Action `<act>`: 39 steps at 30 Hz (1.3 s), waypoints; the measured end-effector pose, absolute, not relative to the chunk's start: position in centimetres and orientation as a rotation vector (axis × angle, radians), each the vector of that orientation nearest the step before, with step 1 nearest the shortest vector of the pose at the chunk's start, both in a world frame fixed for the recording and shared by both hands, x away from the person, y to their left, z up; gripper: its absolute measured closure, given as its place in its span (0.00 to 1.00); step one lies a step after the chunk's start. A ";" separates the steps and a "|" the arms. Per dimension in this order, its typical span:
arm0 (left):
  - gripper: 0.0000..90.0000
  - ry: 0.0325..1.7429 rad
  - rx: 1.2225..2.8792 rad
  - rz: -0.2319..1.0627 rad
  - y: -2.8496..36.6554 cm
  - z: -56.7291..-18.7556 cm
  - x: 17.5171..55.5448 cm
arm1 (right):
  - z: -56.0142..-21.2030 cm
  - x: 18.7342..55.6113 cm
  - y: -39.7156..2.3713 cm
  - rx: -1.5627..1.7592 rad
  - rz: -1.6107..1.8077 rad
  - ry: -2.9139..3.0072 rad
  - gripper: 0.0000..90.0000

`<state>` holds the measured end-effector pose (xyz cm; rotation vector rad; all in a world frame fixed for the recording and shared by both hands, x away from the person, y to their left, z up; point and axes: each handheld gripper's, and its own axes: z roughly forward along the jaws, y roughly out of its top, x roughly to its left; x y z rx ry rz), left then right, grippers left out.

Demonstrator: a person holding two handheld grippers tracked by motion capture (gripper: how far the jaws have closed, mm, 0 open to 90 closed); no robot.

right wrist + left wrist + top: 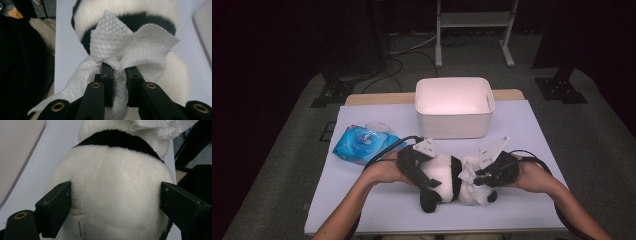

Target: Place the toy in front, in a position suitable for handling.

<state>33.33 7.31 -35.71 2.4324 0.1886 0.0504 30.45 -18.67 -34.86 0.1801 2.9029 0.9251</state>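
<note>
Jaws of the left gripper (424, 175) clamp the white body of a plush panda (442, 182) lying on the counter (522, 130); jaws of the right gripper (479, 176) pinch a white wipe (125, 47) against its head, near a white bin (454, 125) and a blue wipes pack (359, 145).

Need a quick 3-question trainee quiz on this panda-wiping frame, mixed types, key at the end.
1. True or false: the left gripper has its jaws set wide on either side of the plush panda's white body.
2. Multiple choice: what does the right gripper pinch? A) a white textured wipe B) the blue wet-wipe pack C) the rim of the white bin
3. Short answer: where does the blue wet-wipe pack lie relative to the white bin in the high view?

Key
1. True.
2. A.
3. On the table, to the left of the bin and nearer the person.
</note>
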 end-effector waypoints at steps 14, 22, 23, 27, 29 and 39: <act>0.16 0.193 2.401 0.046 7.8 -36.1 33.1 | -34.0 31.2 -17.2 0.136 0.951 2.877 0.88; 0.15 0.197 2.384 0.048 7.8 -34.6 33.4 | -35.0 30.9 -21.6 0.304 0.982 2.841 0.87; 0.15 0.198 2.383 0.052 7.8 -34.4 33.4 | -35.2 30.9 -21.8 0.307 0.991 2.841 0.87; 0.15 0.210 2.398 0.049 7.7 -34.0 33.7 | -35.3 31.0 -22.0 0.304 0.994 2.842 0.87; 0.15 0.219 2.400 0.032 7.6 -34.4 33.8 | -35.4 31.0 -21.9 0.296 0.991 2.845 0.87; 0.17 0.199 2.443 0.021 7.6 -35.9 33.1 | -34.6 30.6 -19.7 0.215 0.973 2.870 0.87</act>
